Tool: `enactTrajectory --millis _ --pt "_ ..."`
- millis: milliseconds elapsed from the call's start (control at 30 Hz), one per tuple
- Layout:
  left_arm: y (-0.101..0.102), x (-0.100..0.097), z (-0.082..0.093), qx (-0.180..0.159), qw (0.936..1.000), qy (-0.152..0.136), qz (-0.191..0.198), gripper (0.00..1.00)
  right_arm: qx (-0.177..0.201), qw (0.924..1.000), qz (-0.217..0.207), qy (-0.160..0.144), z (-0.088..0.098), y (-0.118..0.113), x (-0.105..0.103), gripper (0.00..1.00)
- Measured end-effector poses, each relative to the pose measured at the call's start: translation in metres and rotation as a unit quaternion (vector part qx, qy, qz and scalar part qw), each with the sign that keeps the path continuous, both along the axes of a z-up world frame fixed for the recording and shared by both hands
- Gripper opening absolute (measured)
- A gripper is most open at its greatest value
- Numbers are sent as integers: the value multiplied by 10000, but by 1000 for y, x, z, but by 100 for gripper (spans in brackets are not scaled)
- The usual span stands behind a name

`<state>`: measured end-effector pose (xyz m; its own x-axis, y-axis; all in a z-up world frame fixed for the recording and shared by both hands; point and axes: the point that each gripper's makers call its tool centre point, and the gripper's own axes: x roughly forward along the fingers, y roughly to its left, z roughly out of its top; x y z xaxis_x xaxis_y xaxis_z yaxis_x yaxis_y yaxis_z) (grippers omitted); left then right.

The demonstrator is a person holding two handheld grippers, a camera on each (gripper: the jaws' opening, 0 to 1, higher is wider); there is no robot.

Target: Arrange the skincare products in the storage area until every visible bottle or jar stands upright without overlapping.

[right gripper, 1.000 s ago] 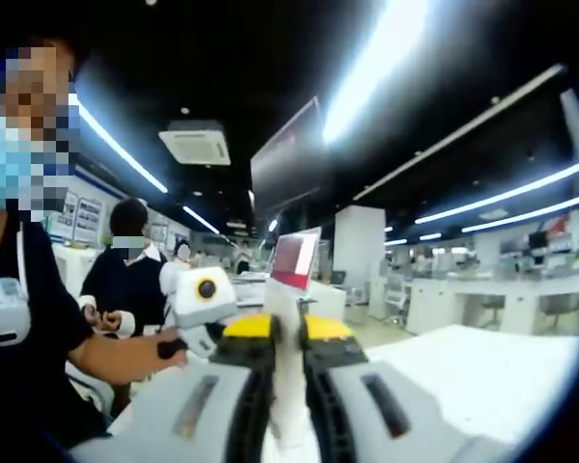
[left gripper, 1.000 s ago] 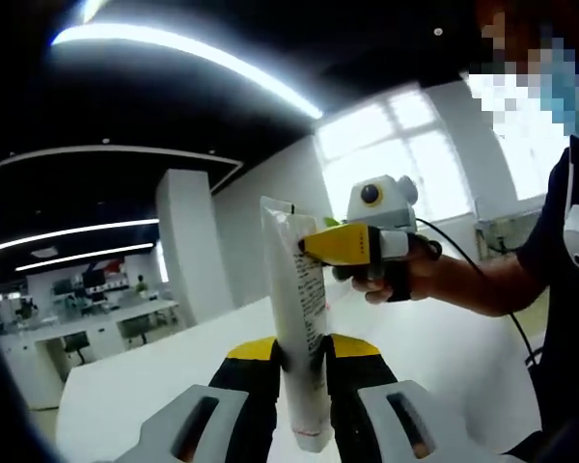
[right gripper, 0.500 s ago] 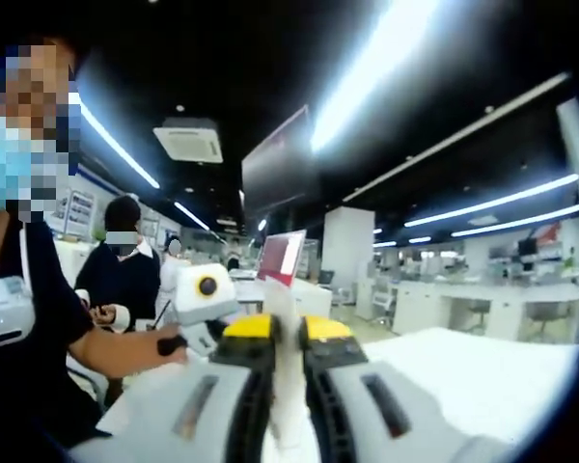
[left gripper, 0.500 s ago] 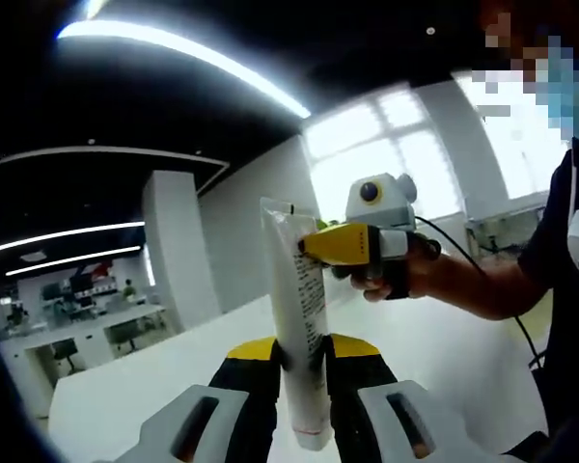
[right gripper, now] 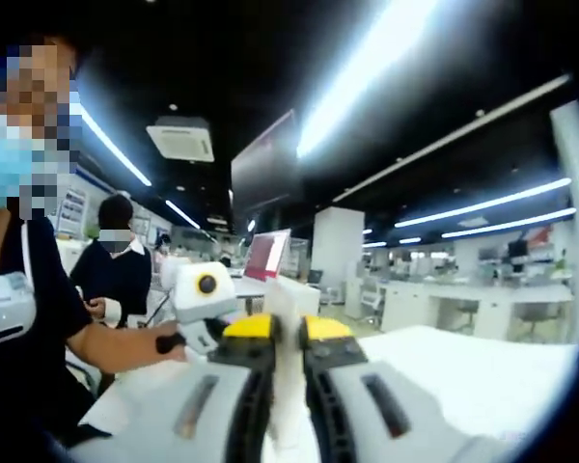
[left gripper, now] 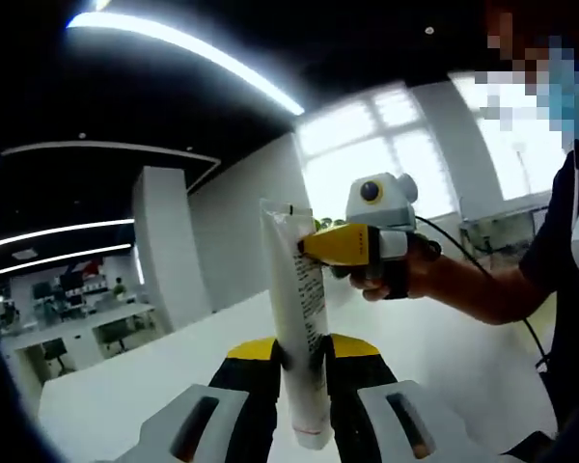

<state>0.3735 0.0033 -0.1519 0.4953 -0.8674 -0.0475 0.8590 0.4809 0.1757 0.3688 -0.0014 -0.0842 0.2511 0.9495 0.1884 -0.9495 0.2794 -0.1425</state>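
Left gripper (left gripper: 302,352): clamped on the lower part of a white tube (left gripper: 299,328)
Right gripper (right gripper: 288,333): clamped on the tube's top end
Tube: upright, held above the white counter (left gripper: 145,386)

No text can be read. The white plastic squeeze tube (left gripper: 300,338) carries a column of small dark print down its side in the left gripper view, too fine and blurred to make out any word, brand or number.

Left tongs (left gripper: 302,359) clamped shut, raised; right tongs (right gripper: 288,333) clamped shut, hand (left gripper: 391,280) gripping handle.
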Motion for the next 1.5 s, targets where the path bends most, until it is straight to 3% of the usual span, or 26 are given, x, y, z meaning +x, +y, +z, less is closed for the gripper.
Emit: enactTrajectory --millis 800,1500 --pt "-43 32 -15 54 9996 124 -230 17 102 9996 -265 77 -14 -44 33 8" --pt "-70 54 -34 -97 9988 355 -320 17 -301 9976 -574 253 -32 -67 58 8"
